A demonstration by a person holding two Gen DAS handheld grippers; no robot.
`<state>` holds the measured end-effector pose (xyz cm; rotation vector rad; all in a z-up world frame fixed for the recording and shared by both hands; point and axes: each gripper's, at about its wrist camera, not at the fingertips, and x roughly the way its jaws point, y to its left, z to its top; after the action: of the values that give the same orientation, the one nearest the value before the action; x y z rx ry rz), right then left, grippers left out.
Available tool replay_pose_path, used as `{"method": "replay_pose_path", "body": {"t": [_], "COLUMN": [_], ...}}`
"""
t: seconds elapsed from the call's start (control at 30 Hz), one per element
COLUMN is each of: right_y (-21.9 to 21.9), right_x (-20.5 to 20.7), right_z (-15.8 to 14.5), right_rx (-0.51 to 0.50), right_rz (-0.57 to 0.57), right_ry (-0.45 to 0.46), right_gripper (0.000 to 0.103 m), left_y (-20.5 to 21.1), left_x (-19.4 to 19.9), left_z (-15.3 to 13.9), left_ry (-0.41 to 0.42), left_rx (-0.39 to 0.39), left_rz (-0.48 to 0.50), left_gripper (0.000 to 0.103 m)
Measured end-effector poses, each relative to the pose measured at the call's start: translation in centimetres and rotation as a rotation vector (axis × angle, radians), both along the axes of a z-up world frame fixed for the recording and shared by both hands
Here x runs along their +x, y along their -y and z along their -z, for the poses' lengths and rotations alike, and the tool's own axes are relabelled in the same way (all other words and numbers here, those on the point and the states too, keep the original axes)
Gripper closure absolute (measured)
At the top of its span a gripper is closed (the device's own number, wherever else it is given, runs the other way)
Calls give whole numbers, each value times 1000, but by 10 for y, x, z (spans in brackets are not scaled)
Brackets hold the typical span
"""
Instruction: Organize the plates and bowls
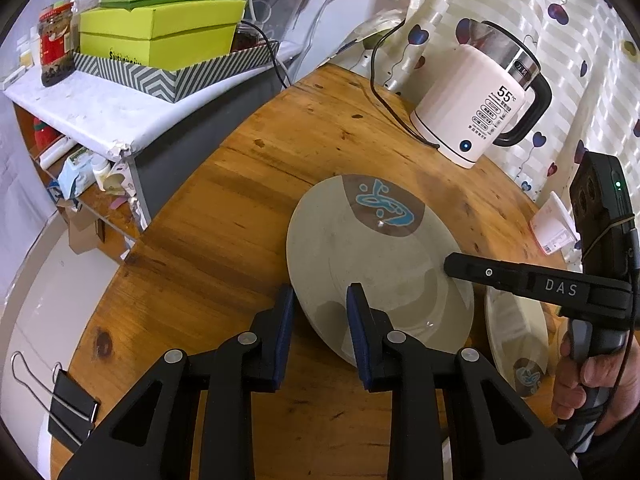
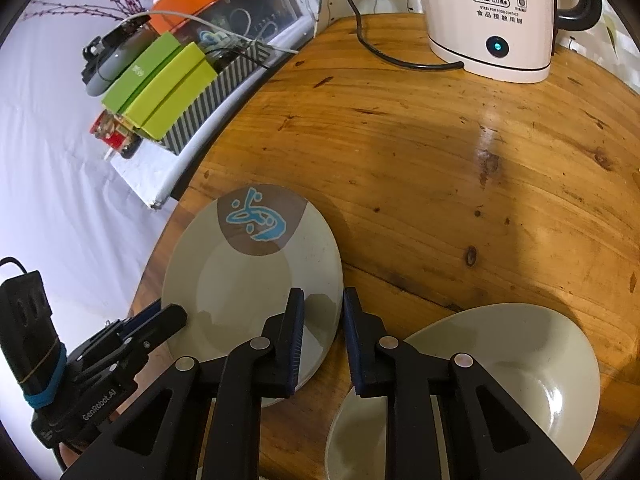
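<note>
Right wrist view: the round wooden table carries a white electric kettle at its far edge and the dishes at its near edge. Nothing looks stacked yet. One grey-green plate with a blue motif lies flat at left, a plain second plate and a small bowl just beside it. Both tongs are apart: the right gripper straddles the motif plate's rim, the left gripper likewise.
</note>
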<state>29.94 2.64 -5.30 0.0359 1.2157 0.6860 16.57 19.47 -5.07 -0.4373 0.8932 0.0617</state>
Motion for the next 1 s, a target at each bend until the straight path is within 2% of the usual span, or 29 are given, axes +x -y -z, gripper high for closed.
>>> {"method": "replay_pose_path", "body": {"t": [0.53,1.0], "right_y": [9,36], "right_x": [-23,-78], "right_z": [-19,-38], "right_rx": [4,2], "right_rz": [3,26], "right_ry": [29,37], "right_gripper": [84,84], "left_y": [11,38], "left_x": [-21,-66], "left_z": [-21,-37], "left_ry": [18,25], "left_rx": [30,38], "left_rz": [9,38], "left_gripper": [75,75]}}
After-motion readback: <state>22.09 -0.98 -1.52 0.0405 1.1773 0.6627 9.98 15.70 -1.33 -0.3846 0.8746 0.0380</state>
